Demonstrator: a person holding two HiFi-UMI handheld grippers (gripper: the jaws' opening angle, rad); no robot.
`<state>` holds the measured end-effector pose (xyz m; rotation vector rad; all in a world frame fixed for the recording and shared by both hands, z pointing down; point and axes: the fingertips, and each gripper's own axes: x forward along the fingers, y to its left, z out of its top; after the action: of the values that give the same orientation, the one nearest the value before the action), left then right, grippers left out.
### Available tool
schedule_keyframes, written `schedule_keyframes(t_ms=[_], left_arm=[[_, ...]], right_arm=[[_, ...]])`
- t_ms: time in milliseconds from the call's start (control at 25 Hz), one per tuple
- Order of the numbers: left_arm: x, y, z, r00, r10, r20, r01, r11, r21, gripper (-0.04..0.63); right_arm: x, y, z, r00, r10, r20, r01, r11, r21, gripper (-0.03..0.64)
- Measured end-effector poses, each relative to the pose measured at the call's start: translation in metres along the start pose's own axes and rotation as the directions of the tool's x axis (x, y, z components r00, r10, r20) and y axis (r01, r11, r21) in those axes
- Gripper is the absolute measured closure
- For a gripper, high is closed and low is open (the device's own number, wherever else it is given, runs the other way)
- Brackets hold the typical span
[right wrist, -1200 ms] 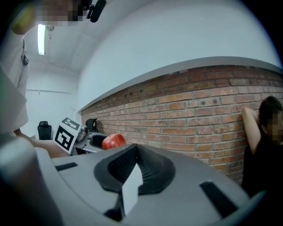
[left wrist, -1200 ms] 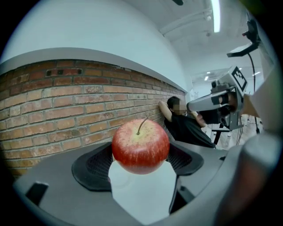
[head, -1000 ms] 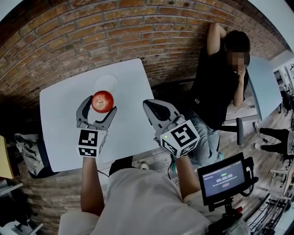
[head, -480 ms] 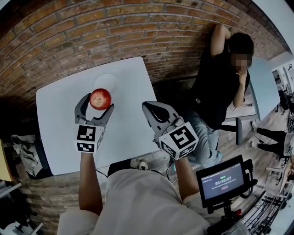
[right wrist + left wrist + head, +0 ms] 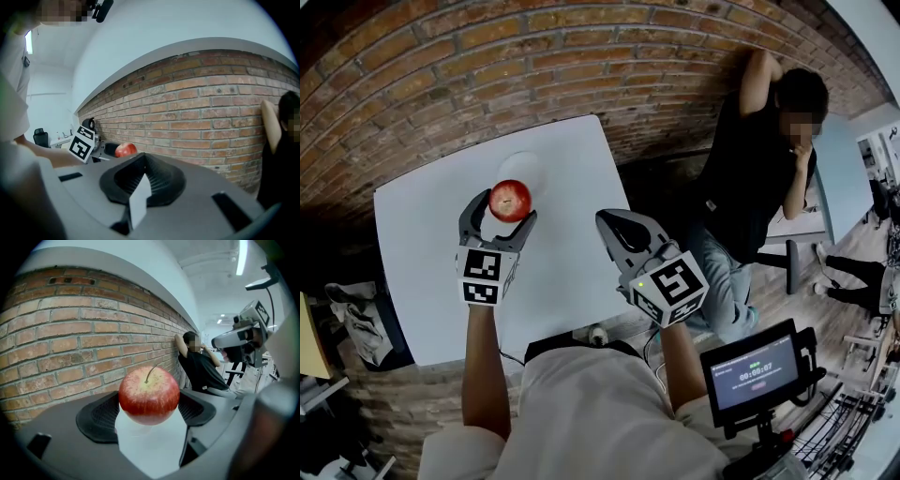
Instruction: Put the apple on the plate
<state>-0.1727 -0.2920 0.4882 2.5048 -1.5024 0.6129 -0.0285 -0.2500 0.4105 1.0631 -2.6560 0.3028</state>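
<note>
A red apple [image 5: 510, 200] sits between the jaws of my left gripper [image 5: 505, 208], which is shut on it above the white table [image 5: 572, 258]. In the left gripper view the apple [image 5: 148, 394] stands stem up between the black pads, in front of the brick wall. A white plate [image 5: 521, 166] lies on the table just beyond the apple, partly hidden by it. My right gripper [image 5: 616, 221] hovers over the table's right edge, its jaws together with nothing in them. From the right gripper view the apple [image 5: 125, 150] shows small at the left.
A brick wall [image 5: 487, 66] runs behind the table. A person in black [image 5: 750, 178] sits to the right of the table on a chair. A screen on a stand [image 5: 755, 370] is at my lower right.
Almost nothing differs: the left gripper keeps the apple just short of the plate, and the right gripper stays where it was. The head view has shifted slightly.
</note>
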Motion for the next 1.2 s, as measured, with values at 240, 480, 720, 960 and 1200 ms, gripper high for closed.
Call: schedule_keyframes(t_ms=[240, 480, 720, 960, 1200], left_arm=[[0.02, 0.015, -0.019, 0.999, -0.019, -0.034, 0.019, 1.0, -0.006, 0.199], [0.036, 0.021, -0.03, 0.997, -0.047, -0.067, 0.047, 0.999, -0.006, 0.199], [0.059, 0.03, -0.049, 0.993, -0.067, -0.098, 0.066, 0.998, -0.015, 0.199], [0.079, 0.038, -0.07, 0.989, -0.082, -0.127, 0.081, 0.997, -0.017, 0.199], [0.091, 0.042, -0.082, 0.987, -0.082, -0.141, 0.08, 0.997, -0.019, 0.199]], right_arm=[[0.021, 0.002, -0.007, 1.0, -0.003, -0.017, 0.003, 1.0, 0.014, 0.612], [0.033, 0.001, -0.012, 0.999, -0.012, -0.03, 0.013, 0.999, 0.038, 0.612], [0.04, -0.005, -0.02, 0.998, -0.036, -0.048, 0.038, 0.998, 0.055, 0.612], [0.054, -0.014, -0.021, 0.997, -0.055, -0.057, 0.057, 0.998, 0.036, 0.612], [0.061, -0.014, -0.032, 0.996, -0.052, -0.072, 0.055, 0.997, 0.048, 0.612]])
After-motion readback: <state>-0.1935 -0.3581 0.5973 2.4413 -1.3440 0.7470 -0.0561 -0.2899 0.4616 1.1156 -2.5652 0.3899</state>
